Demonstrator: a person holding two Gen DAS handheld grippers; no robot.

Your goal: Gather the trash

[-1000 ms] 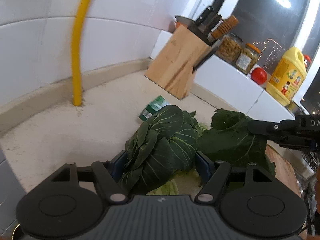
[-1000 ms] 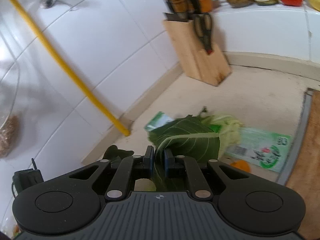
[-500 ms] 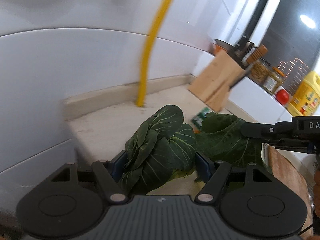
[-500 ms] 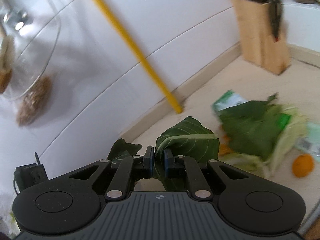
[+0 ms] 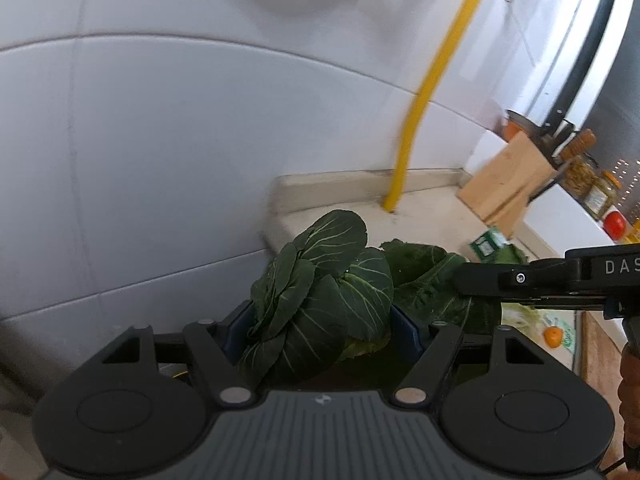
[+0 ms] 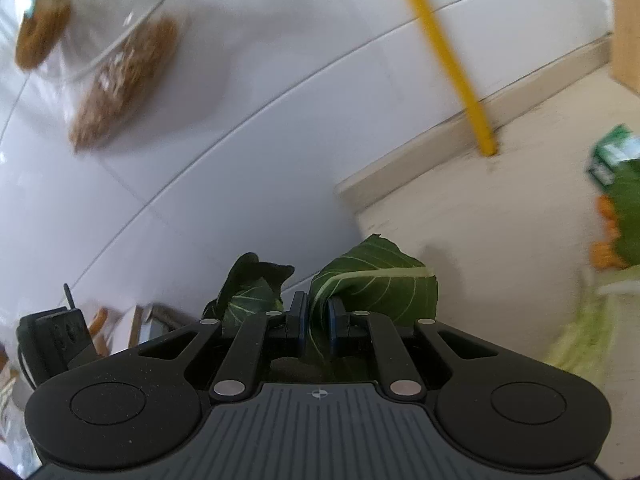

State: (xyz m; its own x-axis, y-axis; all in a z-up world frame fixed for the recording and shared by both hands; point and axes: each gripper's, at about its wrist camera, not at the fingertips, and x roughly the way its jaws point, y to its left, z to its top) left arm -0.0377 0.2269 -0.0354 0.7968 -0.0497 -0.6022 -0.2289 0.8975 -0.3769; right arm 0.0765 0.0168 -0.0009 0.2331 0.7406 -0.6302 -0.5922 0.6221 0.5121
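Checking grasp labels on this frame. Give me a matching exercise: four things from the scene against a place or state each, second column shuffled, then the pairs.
Things:
1. bunch of dark leaves
2. single broad leaf
3. yellow pipe
4. knife block

Places or states:
A. runs up the tiled wall
B. pinched in the right gripper
C. stands on the counter, far right
D. held between the wide-set fingers of the left gripper

Pairs: 1-D, 2-B, 3-A, 4-C

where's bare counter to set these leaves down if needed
Bare counter runs from the yellow pipe's foot along the backsplash to the counter's near corner. Toward the knife block it is crowded: green packet, loose leaves, orange scraps.
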